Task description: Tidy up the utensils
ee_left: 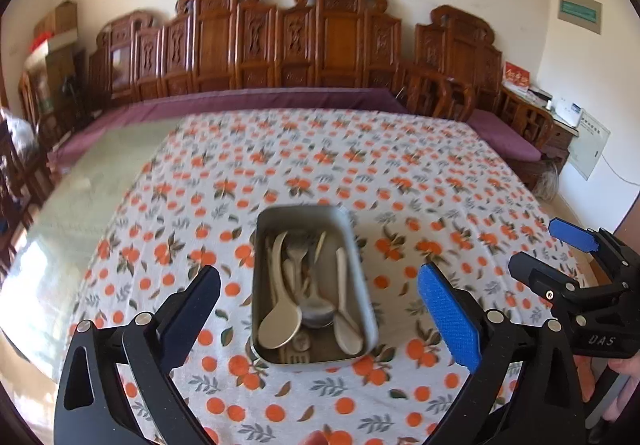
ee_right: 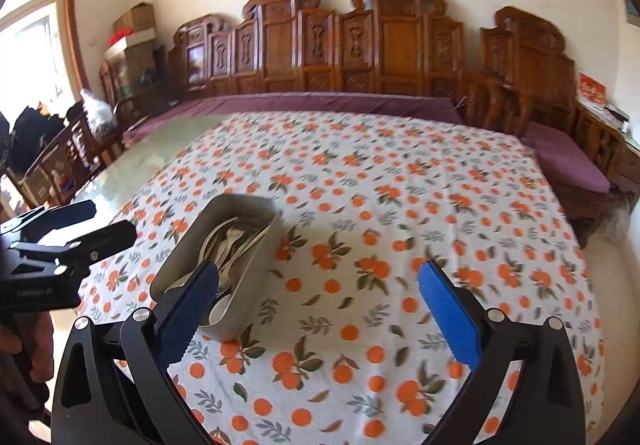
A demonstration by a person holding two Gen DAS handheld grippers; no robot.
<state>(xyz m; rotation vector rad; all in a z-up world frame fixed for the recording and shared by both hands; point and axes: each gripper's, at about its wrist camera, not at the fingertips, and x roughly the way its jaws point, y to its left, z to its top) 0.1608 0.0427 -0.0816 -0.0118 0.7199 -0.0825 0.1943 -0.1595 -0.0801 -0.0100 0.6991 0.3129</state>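
Observation:
A grey metal tray (ee_left: 262, 223) sits on the orange-print tablecloth and holds several pale spoons (ee_left: 280, 321), a metal spoon (ee_left: 316, 311) and forks. My left gripper (ee_left: 318, 285) is open and empty, its fingers on either side of the tray and above it. My right gripper (ee_right: 318, 285) is open and empty, to the right of the tray (ee_right: 258, 287); its left finger (ee_right: 188, 315) overlaps the tray's near end. The right gripper also shows in the left wrist view (ee_left: 544, 249), and the left gripper in the right wrist view (ee_right: 100, 223).
The tablecloth (ee_left: 360, 173) covers most of a glass-topped table (ee_left: 92, 173). Carved wooden benches (ee_left: 288, 41) with purple cushions (ee_left: 256, 101) line the wall behind. Boxes and clutter stand at the far left (ee_right: 132, 29).

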